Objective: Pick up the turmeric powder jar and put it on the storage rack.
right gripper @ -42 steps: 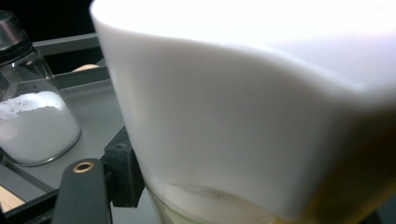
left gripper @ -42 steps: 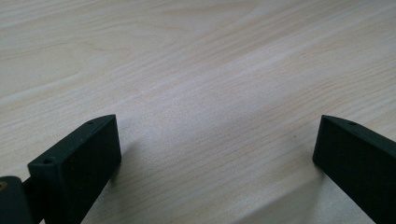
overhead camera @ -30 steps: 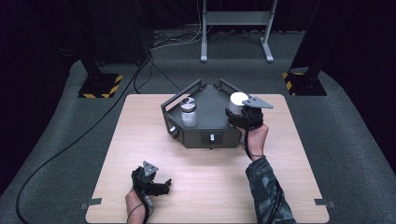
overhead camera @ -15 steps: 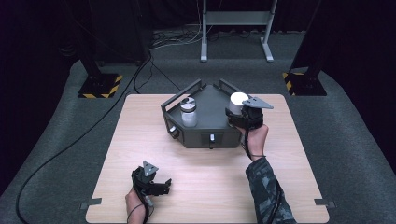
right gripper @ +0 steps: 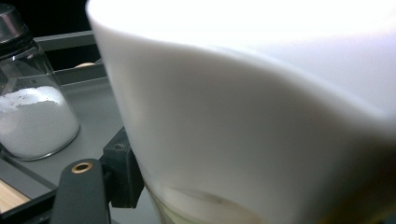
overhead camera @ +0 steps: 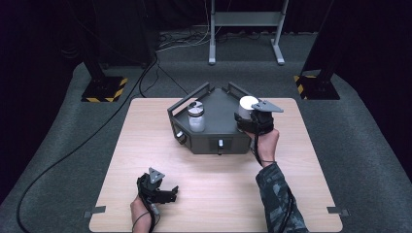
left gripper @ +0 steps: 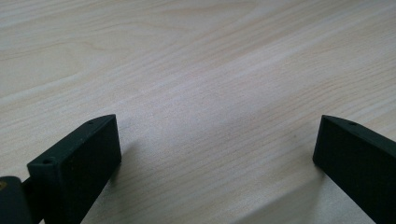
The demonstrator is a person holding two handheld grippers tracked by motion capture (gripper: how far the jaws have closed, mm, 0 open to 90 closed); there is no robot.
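My right gripper (overhead camera: 251,119) clamps the white plastic cup (overhead camera: 248,106) at three o'clock on the dark grey tray (overhead camera: 218,131); my left gripper (overhead camera: 163,190) rests spread open on the wooden table (overhead camera: 121,145).

A white cup (overhead camera: 247,108) stands upright in the grey tray's (overhead camera: 214,141) right side.

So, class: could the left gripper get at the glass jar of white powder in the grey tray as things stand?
Probably yes: the left gripper is open over bare table, and the glass jar stands on the tray's nearer left side, nothing between.
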